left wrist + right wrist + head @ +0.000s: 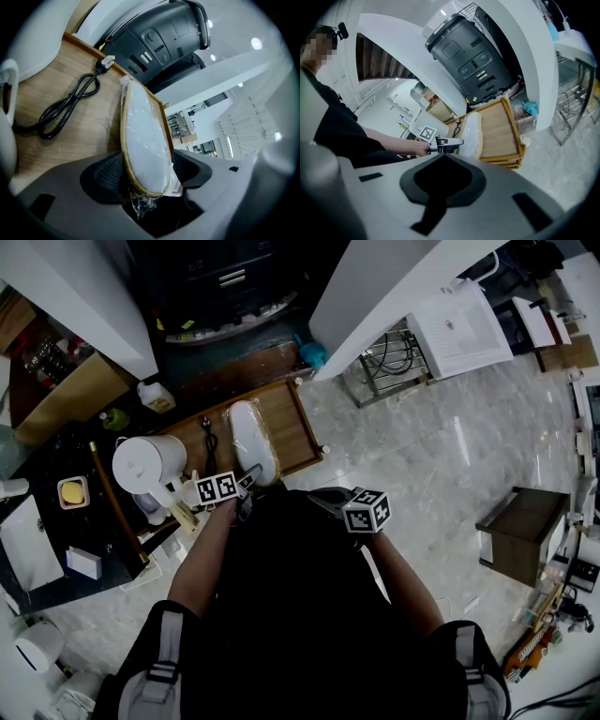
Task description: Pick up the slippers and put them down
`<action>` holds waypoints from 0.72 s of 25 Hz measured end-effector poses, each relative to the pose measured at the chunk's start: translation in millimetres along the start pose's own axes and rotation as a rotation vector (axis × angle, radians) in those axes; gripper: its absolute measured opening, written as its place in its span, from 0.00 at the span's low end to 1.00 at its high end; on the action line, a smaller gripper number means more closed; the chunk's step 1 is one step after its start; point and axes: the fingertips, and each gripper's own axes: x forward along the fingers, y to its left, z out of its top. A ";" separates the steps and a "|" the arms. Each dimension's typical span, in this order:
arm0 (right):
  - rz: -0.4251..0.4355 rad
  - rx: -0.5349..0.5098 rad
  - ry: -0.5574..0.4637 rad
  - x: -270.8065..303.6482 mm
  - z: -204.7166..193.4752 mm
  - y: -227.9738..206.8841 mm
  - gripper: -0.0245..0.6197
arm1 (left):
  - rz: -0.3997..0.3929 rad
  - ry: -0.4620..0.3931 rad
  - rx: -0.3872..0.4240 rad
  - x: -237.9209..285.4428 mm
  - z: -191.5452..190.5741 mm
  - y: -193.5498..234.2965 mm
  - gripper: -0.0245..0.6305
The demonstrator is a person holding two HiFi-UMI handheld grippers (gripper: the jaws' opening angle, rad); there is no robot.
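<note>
A white slipper (253, 442) wrapped in clear plastic lies on a low wooden tray (295, 427). In the left gripper view the slipper (145, 136) stands on its edge, its heel end between the two pads of my left gripper (145, 171). The jaws stand wide and do not squeeze it. The head view shows my left gripper (247, 482) at the slipper's near end. My right gripper (323, 500) hangs to the right of it, above the floor. Its jaws (443, 180) are closed with nothing in them. From the right gripper view, the slipper (472, 133) and the left gripper (449, 143) both show.
A coiled black cable (65, 108) lies on the tray left of the slipper. A white jug (148, 465) stands to the tray's left. A dark grey machine (473, 56) rises behind the tray between white columns. A wire rack (384, 357) and a small dark table (520, 531) stand on the marble floor.
</note>
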 end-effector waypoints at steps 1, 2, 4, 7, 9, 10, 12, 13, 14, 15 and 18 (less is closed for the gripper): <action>0.001 0.000 0.001 0.7 0.2 0.4 0.05 | 0.009 -0.007 0.010 -0.7 1.5 0.5 0.53; 0.002 0.000 0.001 1.3 0.3 0.6 0.05 | 0.015 -0.013 0.016 -1.4 3.1 0.8 0.55; 0.003 0.000 0.003 2.3 -0.1 0.9 0.05 | 0.030 -0.024 0.027 -3.4 6.2 1.8 0.56; 0.006 -0.004 0.003 3.5 0.4 2.2 0.05 | 0.051 -0.032 0.035 -6.8 9.1 3.6 0.61; 0.009 -0.007 0.002 5.1 0.5 3.0 0.05 | 0.055 -0.038 0.036 -8.9 10.3 4.0 0.62; 0.011 -0.008 0.001 6.5 0.1 3.5 0.05 | 0.052 -0.042 0.034 -10.0 10.5 4.2 0.62; 0.015 -0.010 0.000 10.0 -1.1 5.1 0.05 | 0.040 -0.053 0.030 -12.5 10.9 3.8 0.62; 0.017 -0.011 0.000 11.4 -1.5 5.8 0.05 | 0.034 -0.056 0.030 -13.6 11.0 3.0 0.62; 0.019 -0.012 0.001 12.6 -1.3 6.5 0.05 | 0.027 -0.056 0.031 -14.6 10.8 1.8 0.62; 0.021 -0.014 0.002 13.5 -0.8 7.1 0.05 | 0.019 -0.053 0.035 -15.7 10.5 0.1 0.62; 0.025 -0.024 0.005 15.5 -0.4 8.9 0.05 | -0.004 -0.049 0.052 -20.8 9.3 -4.4 0.61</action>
